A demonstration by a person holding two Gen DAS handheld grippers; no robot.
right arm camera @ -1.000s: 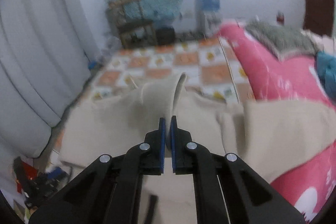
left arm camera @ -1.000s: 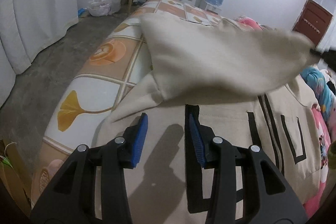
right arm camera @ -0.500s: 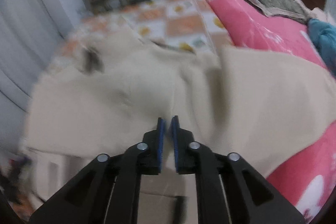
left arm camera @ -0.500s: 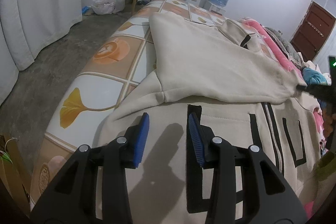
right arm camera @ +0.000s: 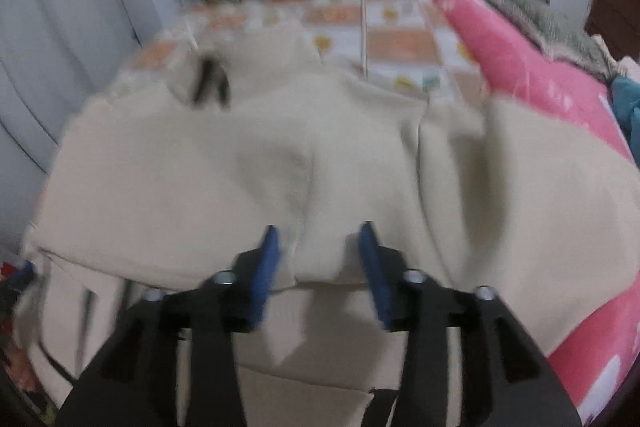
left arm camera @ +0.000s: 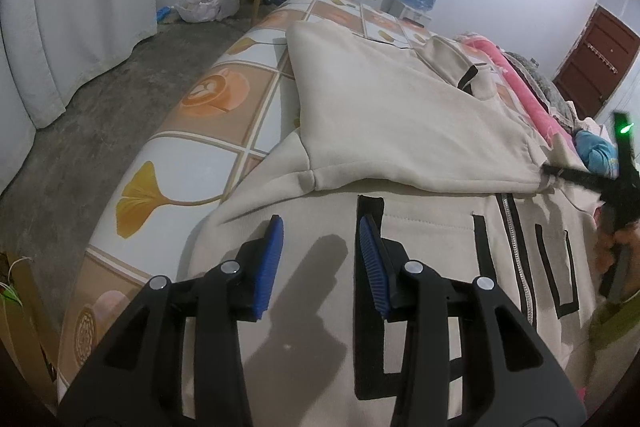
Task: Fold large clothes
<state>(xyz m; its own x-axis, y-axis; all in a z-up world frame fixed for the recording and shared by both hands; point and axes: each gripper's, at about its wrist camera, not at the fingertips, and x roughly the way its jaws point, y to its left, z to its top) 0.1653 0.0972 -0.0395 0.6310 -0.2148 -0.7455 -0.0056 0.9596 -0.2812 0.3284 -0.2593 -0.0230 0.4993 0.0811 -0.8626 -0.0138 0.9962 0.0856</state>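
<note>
Left wrist view: the beige hoodie [left arm camera: 400,131] lies on the bed [left arm camera: 208,131], zipper front up. Its sleeve [left arm camera: 400,115] is folded across the chest. The long axis runs from the near hem away toward the hood. The left claw [left arm camera: 320,255] hangs above the hem, parted and empty.

Right wrist view: blurred. The right claw [right arm camera: 320,263] is opening over the folded edge; fabric lies between the jaws, apparently unpinched. Judgement: the sleeve fold is being released; the next move calls for the opposite sleeve.

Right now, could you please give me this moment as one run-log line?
stage: sleeve folded across hoodie | left gripper: open, empty, over hoodie | right gripper: opening, cloth between jaws | surface: bed
</note>
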